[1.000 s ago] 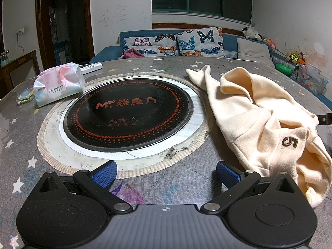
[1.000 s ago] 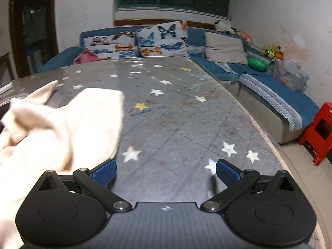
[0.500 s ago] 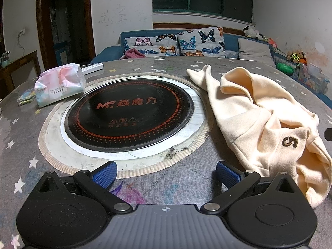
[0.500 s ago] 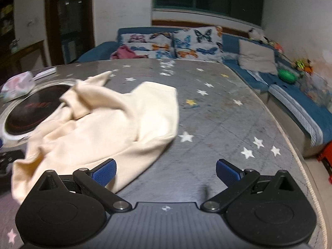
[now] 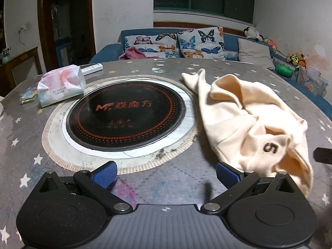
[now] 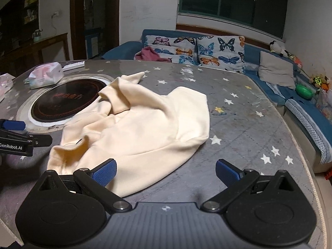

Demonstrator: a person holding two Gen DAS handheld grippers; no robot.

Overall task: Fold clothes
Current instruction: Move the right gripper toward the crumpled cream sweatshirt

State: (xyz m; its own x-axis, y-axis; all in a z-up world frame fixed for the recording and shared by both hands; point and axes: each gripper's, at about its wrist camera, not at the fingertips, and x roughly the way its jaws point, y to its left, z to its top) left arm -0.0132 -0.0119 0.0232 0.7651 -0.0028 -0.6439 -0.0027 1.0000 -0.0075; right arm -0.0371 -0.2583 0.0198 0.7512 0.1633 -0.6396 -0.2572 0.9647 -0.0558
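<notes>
A cream sweatshirt (image 5: pixel 244 116) with a dark "5" lies crumpled on the grey star-patterned table (image 5: pixel 176 182), right of the round black cooktop (image 5: pixel 126 114). My left gripper (image 5: pixel 165 173) is open over bare tabletop, its right fingertip (image 5: pixel 226 175) close to the garment's near hem. In the right wrist view the same sweatshirt (image 6: pixel 143 124) spreads across the middle. My right gripper (image 6: pixel 165 172) is open with nothing between its fingers, and its left fingertip (image 6: pixel 105 171) sits just over the garment's near edge. The left gripper (image 6: pixel 14 137) shows at that view's left border.
A tissue pack (image 5: pixel 62 85) and a white remote (image 5: pixel 91 68) lie left of and behind the cooktop. A blue sofa with butterfly cushions (image 6: pixel 197 49) stands beyond the table. The table's right edge (image 6: pixel 309 172) drops toward the sofa side.
My right gripper has swung left, bringing the sweatshirt from the view's left edge to its centre. The left gripper has hardly moved. The sweatshirt lies as before.
</notes>
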